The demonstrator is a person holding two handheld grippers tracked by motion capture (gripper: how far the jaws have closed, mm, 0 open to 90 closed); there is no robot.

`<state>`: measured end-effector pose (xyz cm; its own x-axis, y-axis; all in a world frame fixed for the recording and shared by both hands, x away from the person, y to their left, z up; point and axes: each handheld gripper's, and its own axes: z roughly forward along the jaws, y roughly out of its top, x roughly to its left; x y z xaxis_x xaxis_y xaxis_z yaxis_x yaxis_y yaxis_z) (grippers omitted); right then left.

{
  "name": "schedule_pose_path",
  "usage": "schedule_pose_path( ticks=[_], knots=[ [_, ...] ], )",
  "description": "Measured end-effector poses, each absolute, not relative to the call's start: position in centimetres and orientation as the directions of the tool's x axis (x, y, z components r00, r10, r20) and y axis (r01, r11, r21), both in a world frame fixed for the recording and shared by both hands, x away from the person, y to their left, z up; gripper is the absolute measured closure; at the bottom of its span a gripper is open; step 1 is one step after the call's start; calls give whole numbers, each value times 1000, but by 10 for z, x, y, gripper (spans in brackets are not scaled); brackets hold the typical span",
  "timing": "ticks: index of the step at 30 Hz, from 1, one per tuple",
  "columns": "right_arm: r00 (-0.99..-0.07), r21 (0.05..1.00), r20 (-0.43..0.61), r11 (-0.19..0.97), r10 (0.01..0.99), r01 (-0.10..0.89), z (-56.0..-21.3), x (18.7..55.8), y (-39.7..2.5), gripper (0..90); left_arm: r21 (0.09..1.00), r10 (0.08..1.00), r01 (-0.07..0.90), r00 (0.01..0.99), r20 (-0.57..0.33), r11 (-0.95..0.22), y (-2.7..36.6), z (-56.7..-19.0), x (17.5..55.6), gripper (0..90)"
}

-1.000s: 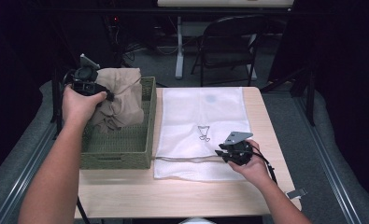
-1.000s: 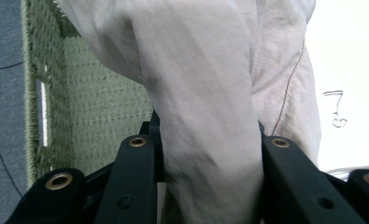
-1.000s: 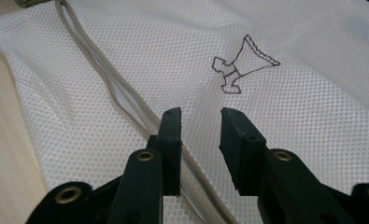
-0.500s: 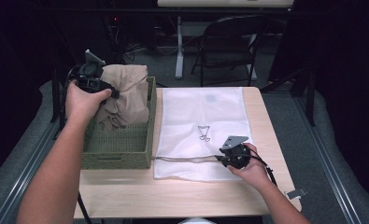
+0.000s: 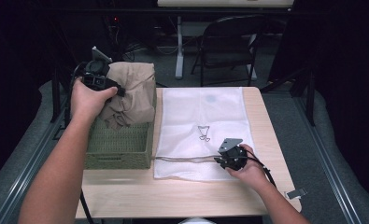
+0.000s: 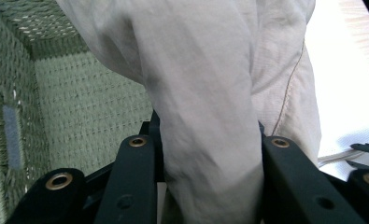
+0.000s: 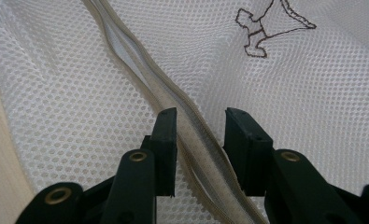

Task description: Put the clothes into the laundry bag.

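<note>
The left gripper (image 5: pixel 119 89) is clamping a bunched fold of the beige garment (image 6: pixel 205 93), lifting it above the green woven basket (image 5: pixel 119 151) at the table's left. The cloth is looking soft, light and floppy, so a thick gathered fold is giving the surest hold. The right gripper (image 7: pixel 200 140), jaws apart, is straddling the tan zipper (image 7: pixel 140 60) on the white mesh laundry bag (image 5: pixel 205 112) lying flat near the table's middle; that thin mesh is likely slipping unless pinched at the zipper.
</note>
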<state>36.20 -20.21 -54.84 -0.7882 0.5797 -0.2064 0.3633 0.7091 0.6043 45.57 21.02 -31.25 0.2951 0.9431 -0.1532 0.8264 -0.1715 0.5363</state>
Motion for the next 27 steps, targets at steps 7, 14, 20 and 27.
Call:
schedule_pose_path(
  ticks=[7,14,20,27],
  knots=[
    [-782,593,-221,717,583,367,-552,363,-199,650,542,934,819,320,-157,-189,202,-307,454,683],
    [-783,582,-221,723,582,373,-555,365,-197,660,542,925,812,348,-151,-217,191,-301,451,683],
    [-784,567,-234,736,575,371,-556,366,-196,668,548,919,804,366,-150,-231,185,-299,450,683],
    [-784,563,-243,742,570,365,-557,366,-193,711,550,909,795,392,-142,-257,174,-298,448,683]
  ],
)
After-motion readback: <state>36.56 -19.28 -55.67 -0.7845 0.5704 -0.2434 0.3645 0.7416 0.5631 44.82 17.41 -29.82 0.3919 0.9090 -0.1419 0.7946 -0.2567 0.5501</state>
